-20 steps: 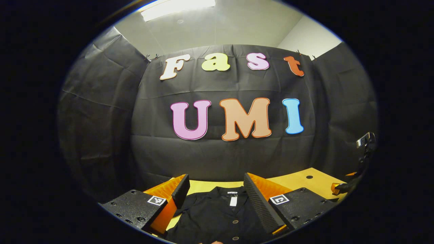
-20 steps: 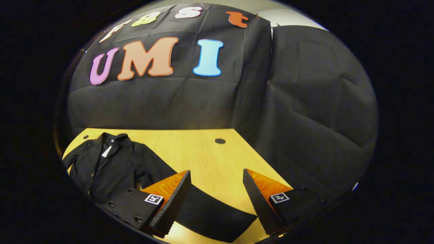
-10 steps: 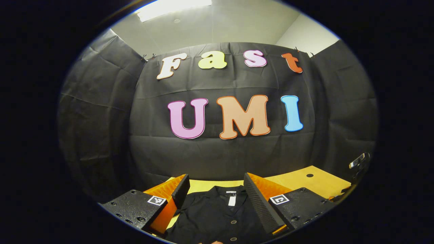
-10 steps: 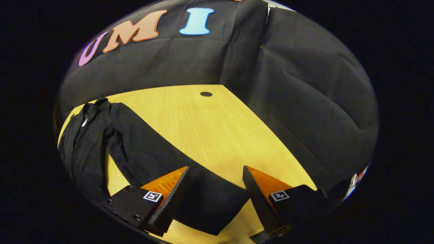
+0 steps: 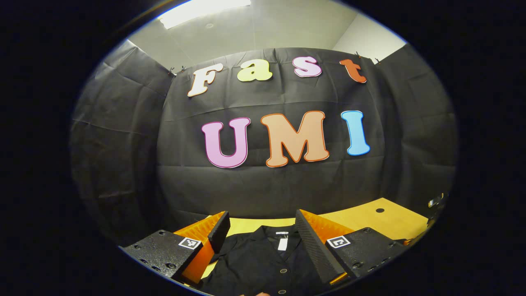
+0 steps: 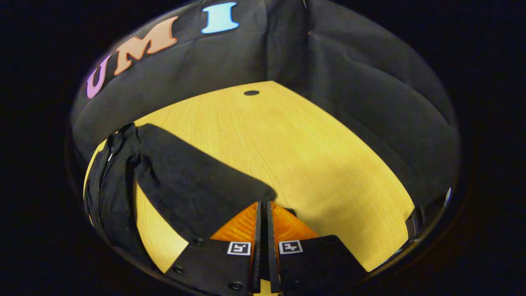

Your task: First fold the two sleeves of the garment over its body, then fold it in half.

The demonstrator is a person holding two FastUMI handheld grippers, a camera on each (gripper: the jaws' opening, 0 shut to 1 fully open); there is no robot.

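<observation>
On the yellow wooden table point(image 6: 312, 156) lies a black buttoned shirt point(image 5: 263, 263), collar toward the booth's back wall, its body flat and its right sleeve point(image 6: 193, 185) stretched out sideways across the wood. The right gripper point(image 6: 263, 207) sits at the cuff end of that sleeve with its fingers brought together; the cuff edge meets them there, so they look clamped on the cloth, though the pinch itself is hidden. The left gripper point(image 5: 261, 234) hovers over the shirt's chest just below the collar, fingers spread wide and holding nothing. I judge the first step is in hand: the first sleeve fold. Next, the right gripper would need to lift the cuff and carry it across onto the shirt's body, laying it flat without dragging the body askew.
</observation>
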